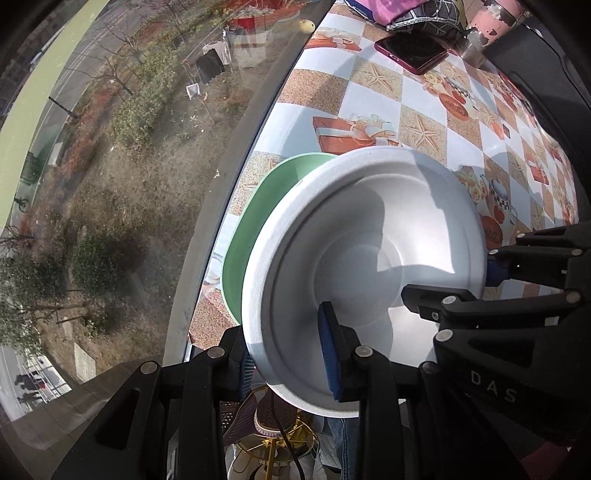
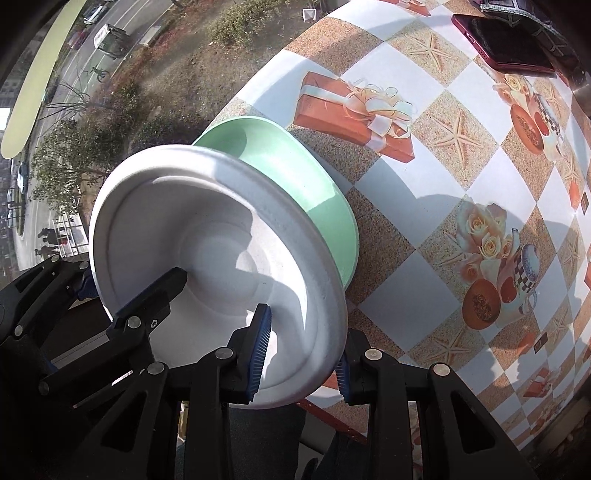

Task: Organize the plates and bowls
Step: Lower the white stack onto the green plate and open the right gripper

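Note:
A white paper bowl (image 1: 354,240) (image 2: 207,236) is held by its rim from two opposite sides. My left gripper (image 1: 288,354) (image 2: 131,280) is shut on the near rim in the left wrist view, one blue pad inside the bowl and one outside. My right gripper (image 2: 301,354) (image 1: 450,280) is shut on the opposite rim the same way. Under and behind the white bowl, a green bowl (image 1: 258,206) (image 2: 295,170) stands on the table by its window-side edge. The white bowl covers part of it. I cannot tell whether the two touch.
The table (image 1: 369,92) (image 2: 424,229) has a checked cloth with gift and starfish prints. A red phone (image 1: 410,51) (image 2: 509,44) lies at the far side, near a pink cylinder (image 1: 495,22) and a metal cup (image 1: 474,50). A window pane (image 1: 110,147) runs along the table's left edge.

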